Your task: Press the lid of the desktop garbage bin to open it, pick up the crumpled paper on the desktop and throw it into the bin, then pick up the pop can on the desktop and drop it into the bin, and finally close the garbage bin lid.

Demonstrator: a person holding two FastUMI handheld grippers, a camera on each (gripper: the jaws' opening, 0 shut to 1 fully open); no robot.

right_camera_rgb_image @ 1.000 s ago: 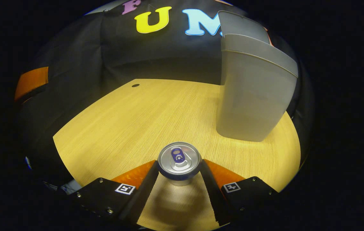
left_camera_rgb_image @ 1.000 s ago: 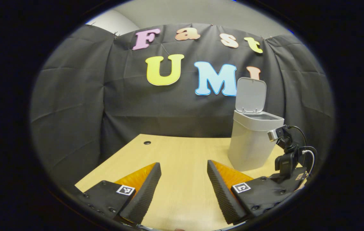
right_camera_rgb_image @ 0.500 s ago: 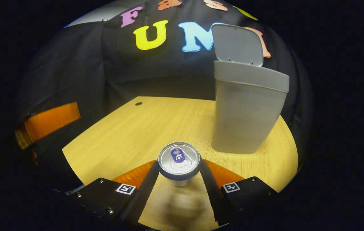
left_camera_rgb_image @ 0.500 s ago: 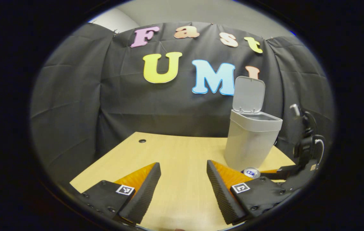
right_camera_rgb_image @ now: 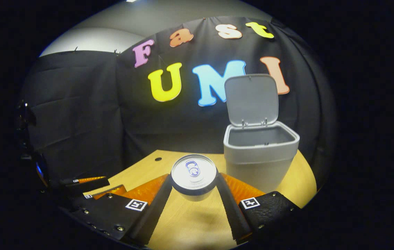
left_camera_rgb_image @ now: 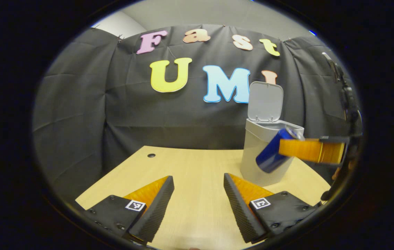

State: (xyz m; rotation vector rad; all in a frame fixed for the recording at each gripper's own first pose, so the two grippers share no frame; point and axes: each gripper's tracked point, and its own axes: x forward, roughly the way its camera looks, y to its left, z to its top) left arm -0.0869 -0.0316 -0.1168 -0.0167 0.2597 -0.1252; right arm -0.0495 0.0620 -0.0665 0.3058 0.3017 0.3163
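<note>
Each handheld gripper, the left one [left_camera_rgb_image: 197,194] and the right one [right_camera_rgb_image: 193,194], has two wedge-shaped fingers with ribbed foam faces [left_camera_rgb_image: 157,208]. Their black mounting plates [right_camera_rgb_image: 110,217] carry small silver screws [right_camera_rgb_image: 118,228] and square black-and-white marker tags [right_camera_rgb_image: 136,204]. A black cable [left_camera_rgb_image: 348,97] runs above the right gripper's body.

Where everything sits on the worktop right now

Bin [right_camera_rgb_image: 260,156] stands on the worktop [right_camera_rgb_image: 190,222] toward its far right corner, lid [right_camera_rgb_image: 251,100] tipped up behind the opening. Right tool [right_camera_rgb_image: 193,185] has the can [right_camera_rgb_image: 193,175] pinched between both fingers, up off the worktop, in front of the bin and a bit left. Left tool [left_camera_rgb_image: 197,205] hangs over the near edge, gaping, nothing in it.
</note>
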